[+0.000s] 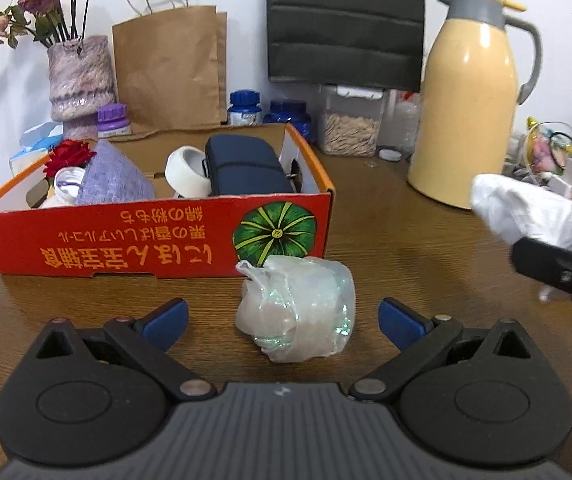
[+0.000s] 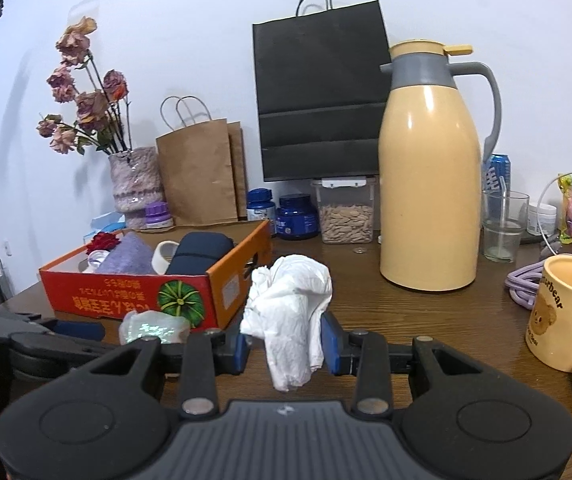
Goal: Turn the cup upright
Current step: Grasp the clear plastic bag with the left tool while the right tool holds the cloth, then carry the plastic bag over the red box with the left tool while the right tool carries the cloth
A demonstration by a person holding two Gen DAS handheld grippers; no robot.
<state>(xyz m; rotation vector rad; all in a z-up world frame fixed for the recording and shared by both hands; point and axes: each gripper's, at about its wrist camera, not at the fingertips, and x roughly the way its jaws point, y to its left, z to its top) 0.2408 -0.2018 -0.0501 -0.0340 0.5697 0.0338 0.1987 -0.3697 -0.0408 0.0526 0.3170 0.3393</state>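
Left hand-held gripper (image 1: 282,320): spread, empty. Right hand-held gripper (image 2: 286,346): pinching a crumpled white cloth (image 2: 289,320). The cup (image 2: 565,316) stands upright on the surface (image 2: 425,312), right of the thermos (image 2: 429,184).

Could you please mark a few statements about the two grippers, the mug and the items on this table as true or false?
1. The right gripper is shut on a crumpled white cloth. True.
2. The left gripper is closed on the clear plastic wad. False: its jaws stand wide open, with the wad on the table between them, untouched.
3. The yellow bear mug stands with its mouth up. True.
4. The yellow thermos jug lies on its side. False: it stands upright.
5. The orange cardboard box holds a dark blue case. True.
6. The black paper bag lies inside the box. False: it stands against the wall.
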